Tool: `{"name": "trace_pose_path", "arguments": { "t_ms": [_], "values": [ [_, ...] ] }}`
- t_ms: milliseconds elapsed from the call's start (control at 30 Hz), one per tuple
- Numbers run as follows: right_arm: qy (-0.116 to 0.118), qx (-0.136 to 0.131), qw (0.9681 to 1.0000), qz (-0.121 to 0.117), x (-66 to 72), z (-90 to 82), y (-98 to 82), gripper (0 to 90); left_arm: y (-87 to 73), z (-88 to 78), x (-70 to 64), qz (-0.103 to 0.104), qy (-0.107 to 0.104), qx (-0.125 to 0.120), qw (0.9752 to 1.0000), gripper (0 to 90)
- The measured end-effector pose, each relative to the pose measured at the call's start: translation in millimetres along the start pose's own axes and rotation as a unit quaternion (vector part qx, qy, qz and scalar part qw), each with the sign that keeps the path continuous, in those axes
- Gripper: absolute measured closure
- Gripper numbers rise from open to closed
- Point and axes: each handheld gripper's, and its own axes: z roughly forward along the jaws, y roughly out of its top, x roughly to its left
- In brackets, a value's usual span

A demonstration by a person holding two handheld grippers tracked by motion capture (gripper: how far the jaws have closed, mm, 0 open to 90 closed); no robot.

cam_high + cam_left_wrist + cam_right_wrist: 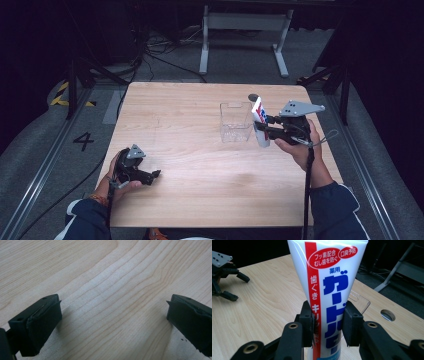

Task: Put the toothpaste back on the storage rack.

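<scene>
A white toothpaste tube [259,122] with a red stripe and blue lettering stands upright in my right gripper [264,128], just right of a clear plastic box [235,122] on the table. In the right gripper view the tube [329,285] rises between the two black pads [352,325], which press on its sides. My left gripper [152,175] rests low over the table's near left part, its jaws wide apart. The left gripper view has bare wood between its fingertips [37,325].
The wooden table [200,165] has a round cable hole [253,97] near its far right edge, also seen as the hole [387,315] beyond the box. A white table frame [245,30] and cables lie on the floor behind.
</scene>
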Motion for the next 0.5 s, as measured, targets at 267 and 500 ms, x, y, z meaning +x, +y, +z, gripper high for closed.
{"name": "trace_pose_path", "arguments": {
  "t_ms": [267, 500],
  "values": [
    [0.001, -0.006, 1.0, 0.0, -2.3, 6.4, 9.2, 66.7, 0.0, 0.0, 0.0, 0.0, 0.0, 0.0, 1.0, 0.2],
    [0.002, -0.01, 0.9999, -0.002, -4.5, 14.8, 18.0, 66.7, 0.0, -0.1, 0.0, 0.0, 0.0, 0.0, 1.0, 0.2]
  ]
}}
